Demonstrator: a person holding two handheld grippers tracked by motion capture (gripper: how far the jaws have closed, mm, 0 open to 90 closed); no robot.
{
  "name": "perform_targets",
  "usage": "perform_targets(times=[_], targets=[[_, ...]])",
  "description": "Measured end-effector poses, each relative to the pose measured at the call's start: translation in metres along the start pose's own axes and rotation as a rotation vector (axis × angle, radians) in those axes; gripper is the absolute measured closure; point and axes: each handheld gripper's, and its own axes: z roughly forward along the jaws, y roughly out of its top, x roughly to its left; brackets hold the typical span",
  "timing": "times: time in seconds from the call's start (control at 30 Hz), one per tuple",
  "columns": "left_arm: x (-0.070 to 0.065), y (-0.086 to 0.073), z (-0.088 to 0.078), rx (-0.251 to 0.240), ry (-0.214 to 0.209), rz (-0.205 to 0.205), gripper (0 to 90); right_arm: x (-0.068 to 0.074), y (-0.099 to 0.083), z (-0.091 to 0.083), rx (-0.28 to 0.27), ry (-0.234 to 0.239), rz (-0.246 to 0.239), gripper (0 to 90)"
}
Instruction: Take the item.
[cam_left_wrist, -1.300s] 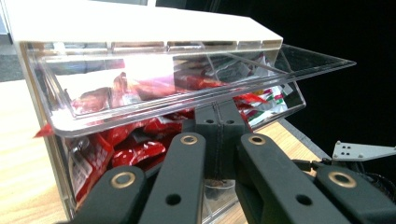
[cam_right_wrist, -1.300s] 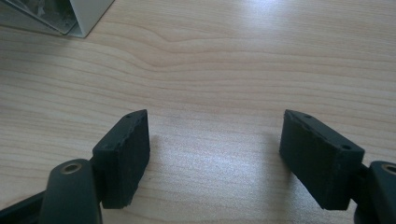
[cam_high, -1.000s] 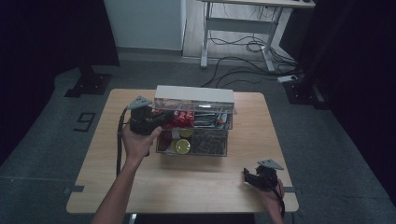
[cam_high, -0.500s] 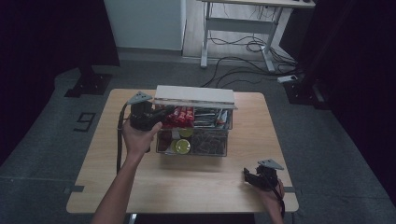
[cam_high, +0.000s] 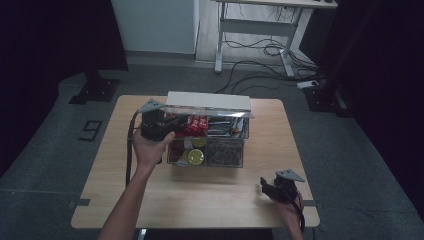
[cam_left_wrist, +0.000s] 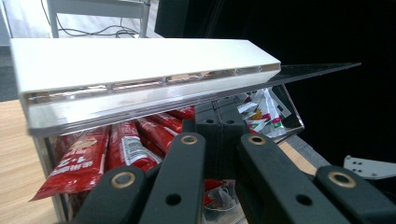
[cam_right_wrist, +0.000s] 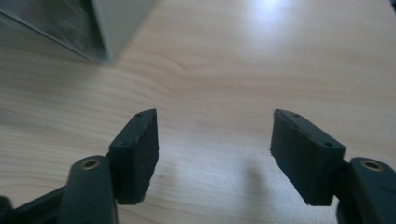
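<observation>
Left tool (cam_left_wrist: 219, 135): my jaws pressed together, tips under the clear box's (cam_high: 207, 145) raised lid (cam_left_wrist: 144, 70), over red sachets (cam_left_wrist: 121, 149).
Right tool (cam_right_wrist: 215, 140): jaws apart, just been narrowing, nothing between, low over counter (cam_right_wrist: 224, 60).

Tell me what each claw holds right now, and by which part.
The left claw is shut at the clear box's left end under its white lid; what it pinches cannot be told. The right claw is open over bare table, holding nothing.
</observation>
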Motion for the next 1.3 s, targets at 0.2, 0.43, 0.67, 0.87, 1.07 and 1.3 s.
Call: perform_targets(times=[0.2, 0.43, 0.67, 0.87, 1.07, 1.3], targets=[[-0.001, 0.001, 0.000, 0.004, -0.003, 0.003, 90.0, 0.010, 0.019, -0.017, -0.055, 0.045, -0.013, 36.5], [0.000, 0.001, -0.001, 0.004, -0.002, 0.001, 90.0, 0.016, 0.043, -0.033, -0.119, 0.082, -0.018, 41.5], [0.000, 0.002, -0.003, 0.004, 0.002, 0.002, 90.0, 0.028, 0.073, -0.048, -0.168, 0.139, -0.041, 42.8], [-0.001, 0.002, -0.001, 0.005, -0.001, 0.001, 90.0, 0.035, 0.086, -0.052, -0.180, 0.165, -0.050, 42.9], [-0.003, 0.002, 0.000, 0.007, -0.004, 0.006, 90.0, 0.045, 0.099, -0.056, -0.189, 0.191, -0.059, 43.1], [-0.003, 0.002, 0.000, 0.007, -0.003, 0.005, 90.0, 0.048, 0.109, -0.057, -0.198, 0.204, -0.058, 44.1]])
